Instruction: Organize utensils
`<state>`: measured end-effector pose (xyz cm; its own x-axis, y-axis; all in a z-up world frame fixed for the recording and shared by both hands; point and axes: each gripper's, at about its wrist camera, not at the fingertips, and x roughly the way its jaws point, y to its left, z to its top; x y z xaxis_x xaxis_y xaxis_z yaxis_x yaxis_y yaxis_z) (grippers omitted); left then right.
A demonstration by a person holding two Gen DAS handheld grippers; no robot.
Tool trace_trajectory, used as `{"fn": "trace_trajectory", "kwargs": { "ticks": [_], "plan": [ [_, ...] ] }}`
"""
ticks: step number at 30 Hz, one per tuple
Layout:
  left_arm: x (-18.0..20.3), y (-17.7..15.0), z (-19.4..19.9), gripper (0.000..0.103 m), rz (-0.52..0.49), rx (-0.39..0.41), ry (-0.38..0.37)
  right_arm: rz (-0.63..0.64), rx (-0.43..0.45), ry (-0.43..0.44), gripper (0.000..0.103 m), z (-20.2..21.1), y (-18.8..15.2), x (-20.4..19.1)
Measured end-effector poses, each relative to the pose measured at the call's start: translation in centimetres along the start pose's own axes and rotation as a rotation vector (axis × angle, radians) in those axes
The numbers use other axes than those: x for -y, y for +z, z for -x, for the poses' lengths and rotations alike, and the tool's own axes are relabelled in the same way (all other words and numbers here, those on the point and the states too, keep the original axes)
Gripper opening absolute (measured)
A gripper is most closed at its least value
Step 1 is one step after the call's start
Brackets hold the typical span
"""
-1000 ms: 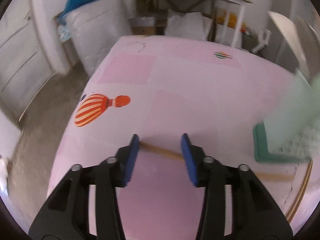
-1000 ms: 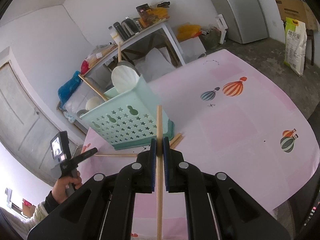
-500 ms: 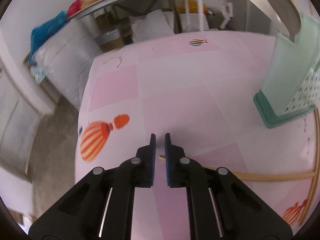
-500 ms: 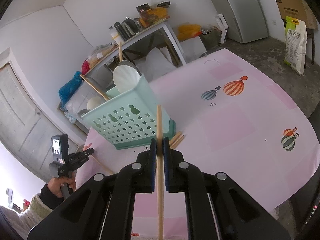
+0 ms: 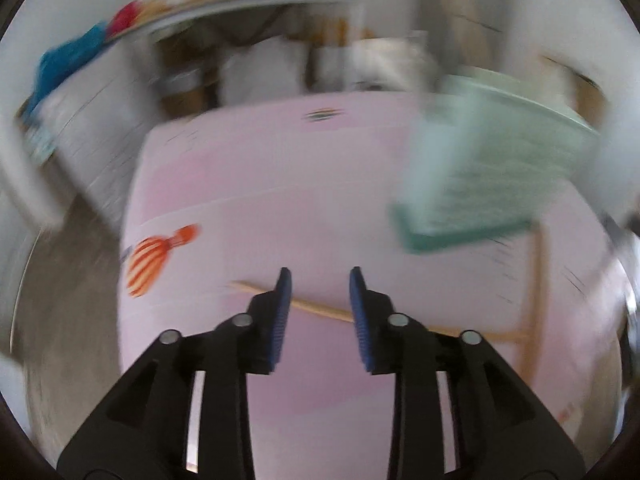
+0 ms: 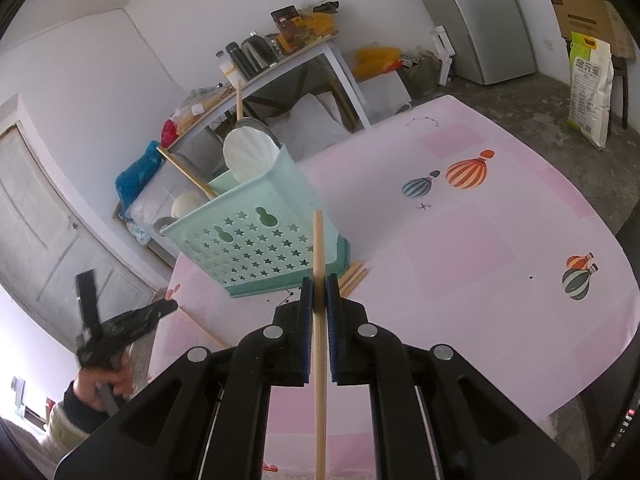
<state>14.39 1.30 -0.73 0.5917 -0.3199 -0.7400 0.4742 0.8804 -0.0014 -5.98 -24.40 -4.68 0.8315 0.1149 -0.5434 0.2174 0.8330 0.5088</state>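
Wooden chopstick [image 5: 320, 309] lies on the pink table [image 5: 320, 184], low in the frame, crossing the left gripper [image 5: 318, 288]; its jaws have just been opening, gripping nothing. We should recentre (view blurred) before closing. Right gripper [image 6: 319, 294] clamps another stick [image 6: 319, 320] below the green basket [image 6: 260, 240].

The mint-green plastic basket [image 6: 264, 248] with star-shaped holes stands upright on the pink tablecloth. It holds a white scoop [image 6: 250, 154], a metal ladle with a wooden handle [image 6: 239, 100] and one slanted wooden stick [image 6: 186, 172]. One chopstick [image 6: 319, 320] stands upright, clamped. Three chopsticks [image 6: 354, 278] lie at the basket's base. Another chopstick [image 5: 320, 309] lies flat on the cloth.
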Motion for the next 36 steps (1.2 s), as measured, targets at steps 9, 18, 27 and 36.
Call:
{"fn": "trace_trajectory", "kwargs": {
  "ticks": [9,18,27,36],
  "plan": [
    [8.6,-2.7,0.1,0.035,-0.334,0.007,-0.122,-0.028,0.0,-0.004,0.007,0.1,-0.3,0.8],
    [11.1,-3.3,-2.5,0.035,-0.74,-0.134,-0.228,-0.033,-0.004,0.002,0.007,0.0,-0.2,0.9],
    [10.7,0.8,-6.0,0.022,-0.718,-0.251,-0.328,-0.034,-0.018,-0.009,0.007,-0.6,-0.1,0.9],
    [12.6,1.4,-6.5,0.014,-0.74,-0.24,-0.335,-0.051,-0.029,-0.004,0.007,-1.2,-0.2,1.2]
  ]
}}
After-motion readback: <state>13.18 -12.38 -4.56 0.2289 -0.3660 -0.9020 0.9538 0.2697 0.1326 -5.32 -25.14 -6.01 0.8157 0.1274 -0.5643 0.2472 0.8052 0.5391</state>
